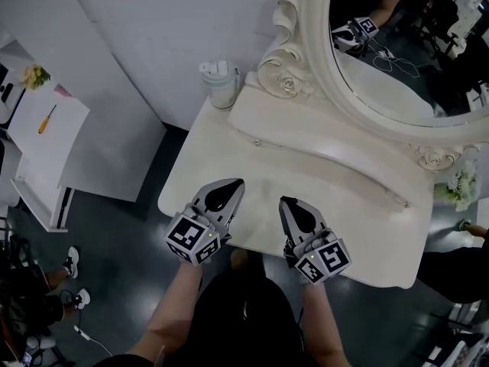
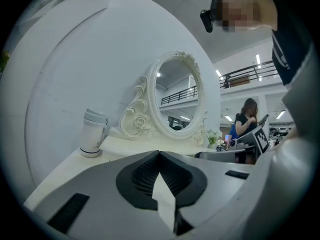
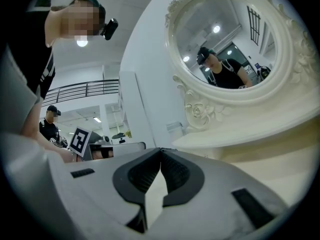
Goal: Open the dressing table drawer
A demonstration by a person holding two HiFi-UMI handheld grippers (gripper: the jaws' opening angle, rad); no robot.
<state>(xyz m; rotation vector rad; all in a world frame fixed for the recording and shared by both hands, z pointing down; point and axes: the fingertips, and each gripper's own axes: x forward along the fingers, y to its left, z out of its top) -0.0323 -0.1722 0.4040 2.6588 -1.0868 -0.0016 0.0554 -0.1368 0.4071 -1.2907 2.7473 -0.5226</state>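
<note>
Jaws of both grippers clenched, tips meeting, nothing btwn them: left gripper (image 1: 234,183) & right gripper (image 1: 284,202) are side by side, apart, over near edge of cream-white dressing table (image 1: 221,155), pointing twd its back; its drawer can't be seen in any view. Behind them: low curved raised shelf (image 1: 328,155), then white lidded tumbler (image 1: 220,84) at back-left corner & oval mirror in carved cream frame (image 1: 397,67).

cup (image 1: 220,82): upright by wall | orange-handled screwdriver (image 1: 46,118): on white desk (image 1: 53,153) | white flowers (image 1: 461,186): far right
</note>
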